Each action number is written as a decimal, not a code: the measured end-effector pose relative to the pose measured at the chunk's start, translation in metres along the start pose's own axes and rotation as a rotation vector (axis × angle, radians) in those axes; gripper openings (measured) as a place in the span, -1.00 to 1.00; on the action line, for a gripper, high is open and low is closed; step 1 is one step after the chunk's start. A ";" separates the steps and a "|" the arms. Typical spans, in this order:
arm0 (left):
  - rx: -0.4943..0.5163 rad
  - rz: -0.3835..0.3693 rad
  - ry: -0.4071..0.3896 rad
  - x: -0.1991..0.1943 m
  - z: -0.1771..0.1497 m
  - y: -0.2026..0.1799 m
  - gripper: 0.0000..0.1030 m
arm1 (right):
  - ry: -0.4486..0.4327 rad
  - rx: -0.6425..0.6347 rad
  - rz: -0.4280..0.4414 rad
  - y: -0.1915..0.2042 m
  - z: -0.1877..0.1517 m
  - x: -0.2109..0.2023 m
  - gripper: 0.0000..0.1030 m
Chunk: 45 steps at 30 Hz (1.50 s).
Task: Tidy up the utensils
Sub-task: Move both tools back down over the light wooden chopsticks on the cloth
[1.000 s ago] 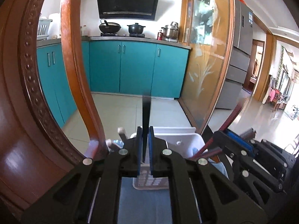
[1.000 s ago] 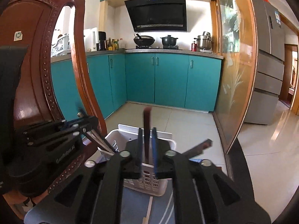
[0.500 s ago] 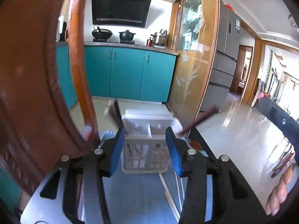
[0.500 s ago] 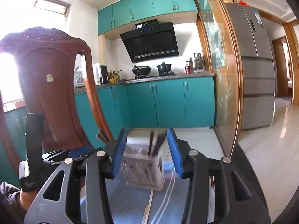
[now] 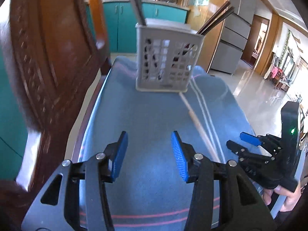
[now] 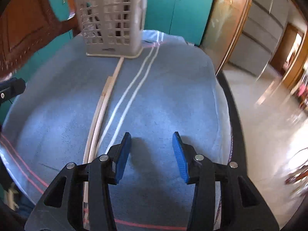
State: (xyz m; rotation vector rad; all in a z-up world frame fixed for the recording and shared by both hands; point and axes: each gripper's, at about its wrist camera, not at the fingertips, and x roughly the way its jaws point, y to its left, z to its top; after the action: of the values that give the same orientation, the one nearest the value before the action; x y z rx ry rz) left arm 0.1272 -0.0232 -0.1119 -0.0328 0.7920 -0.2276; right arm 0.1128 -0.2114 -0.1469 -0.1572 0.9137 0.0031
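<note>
Since a second earlier, when each gripper held a dark utensil upright over the white slotted basket (image 5: 167, 57), both had let go and dropped back toward the near end of the desk (image 5: 154, 119), which was covered by a blue towel. The left gripper (image 5: 149, 155) stood open with nothing between its blue pads, and so did the right gripper (image 6: 152, 153). The basket stood upright at the far end of the towel, with dark chopsticks (image 5: 215, 17) leaning out of its right side and a grey handle (image 5: 136, 5) rising from its left. What was left on the towel was a pair of pale wooden chopsticks (image 6: 102, 104), lying flat and close together. Their long axis ran from the foot of the basket back toward the person, roughly in line with both grippers' pointing direction. They lay just to the left of the right gripper and to the right of the left gripper, between the two hands. The right gripper appeared the nearer, its left finger almost beside the sticks' near end, so a small sideways shift would probably bring them between its pads.
</note>
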 end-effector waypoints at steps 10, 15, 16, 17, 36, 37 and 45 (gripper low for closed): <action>-0.044 -0.004 0.037 0.004 -0.010 0.011 0.03 | 0.027 -0.108 0.113 0.042 0.004 -0.002 -0.13; -0.047 -0.006 0.056 0.007 -0.013 0.012 0.03 | 0.048 -0.042 0.270 0.044 0.010 -0.001 -0.13; -0.048 -0.007 0.061 0.008 -0.013 0.012 0.03 | 0.045 -0.041 0.258 0.043 0.010 0.001 -0.13; -0.049 -0.009 0.066 0.009 -0.014 0.012 0.06 | 0.042 -0.034 0.256 0.041 0.012 0.002 -0.13; -0.024 -0.014 0.168 0.029 -0.030 0.005 0.13 | 0.089 0.129 0.174 0.039 0.113 0.094 -0.61; -0.019 -0.015 0.168 0.029 -0.030 0.004 0.13 | 0.090 0.111 0.156 0.041 0.113 0.097 -0.68; 0.015 -0.028 0.182 0.040 -0.027 -0.005 0.16 | 0.106 0.037 0.242 0.019 0.076 0.082 -0.81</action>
State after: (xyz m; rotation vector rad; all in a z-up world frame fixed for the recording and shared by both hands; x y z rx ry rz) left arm 0.1341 -0.0353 -0.1589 -0.0089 0.9714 -0.2652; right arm 0.2217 -0.1876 -0.1685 -0.0120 1.0330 0.2038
